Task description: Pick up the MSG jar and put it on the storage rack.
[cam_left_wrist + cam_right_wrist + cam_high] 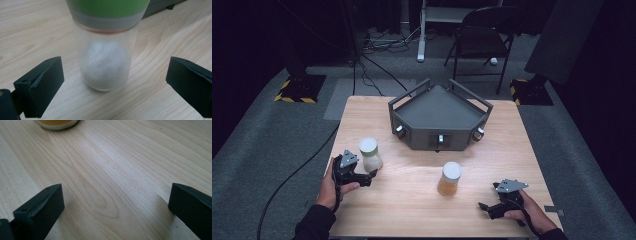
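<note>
**Open Claw Lines Up on Green-Capped Jar**

The left gripper (110,82), gripped in a person's left hand (329,189) at the near left of the pale wooden table (412,200), has its two black jaws spread wide, holding nothing. Just ahead of them, centred in the gap and touching neither jaw, stands the clear glass jar with a pale green lid and a mound of white powder inside (105,62); it is upright on the tabletop, its base a little beyond the jaw tips. In the high view the same jar (371,155) sits right beside the front of that gripper (371,175).

The right gripper (115,205), in the person's right hand (527,210) at the near right of the table, is likewise spread wide and empty, with bare wood grain between its jaws. Farther ahead of it and off to its left, well apart from the jaws, the rim of the amber-filled glass jar with a white lid (56,123) edges into the right gripper view; from above, that jar (450,178) stands upright near the table's middle.

Beyond both jars, at the far side of the table, rests a dark grey angular tray with raised rails and three round knobs on its front (439,112). Behind the table, a black folding chair (482,35) stands on the grey carpet.
</note>
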The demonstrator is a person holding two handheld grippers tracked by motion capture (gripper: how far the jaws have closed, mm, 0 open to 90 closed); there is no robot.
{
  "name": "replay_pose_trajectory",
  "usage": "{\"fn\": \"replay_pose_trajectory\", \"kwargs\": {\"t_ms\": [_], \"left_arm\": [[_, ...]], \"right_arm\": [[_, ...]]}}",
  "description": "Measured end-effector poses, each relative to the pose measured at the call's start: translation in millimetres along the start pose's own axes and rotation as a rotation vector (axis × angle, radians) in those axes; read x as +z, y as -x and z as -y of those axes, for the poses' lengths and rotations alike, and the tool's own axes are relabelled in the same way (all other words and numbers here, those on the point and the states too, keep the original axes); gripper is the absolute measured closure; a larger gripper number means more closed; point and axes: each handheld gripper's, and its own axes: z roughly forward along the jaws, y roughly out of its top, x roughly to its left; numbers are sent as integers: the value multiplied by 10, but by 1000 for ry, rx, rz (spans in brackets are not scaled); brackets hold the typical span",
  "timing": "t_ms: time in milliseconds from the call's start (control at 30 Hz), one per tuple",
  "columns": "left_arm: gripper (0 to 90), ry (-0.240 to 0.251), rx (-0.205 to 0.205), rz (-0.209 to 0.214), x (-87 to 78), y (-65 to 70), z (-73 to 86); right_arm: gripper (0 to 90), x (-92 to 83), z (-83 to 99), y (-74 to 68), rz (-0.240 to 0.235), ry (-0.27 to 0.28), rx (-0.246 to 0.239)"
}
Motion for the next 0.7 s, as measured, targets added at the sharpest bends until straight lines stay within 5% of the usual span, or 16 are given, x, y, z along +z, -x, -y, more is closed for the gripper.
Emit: {"fn": "replay_pose_trajectory", "kwargs": {"t_ms": [700], "left_arm": [[15, 50, -52, -2, 154, -70, -115]], "right_arm": [[0, 0, 0, 0, 0, 0, 0]]}}
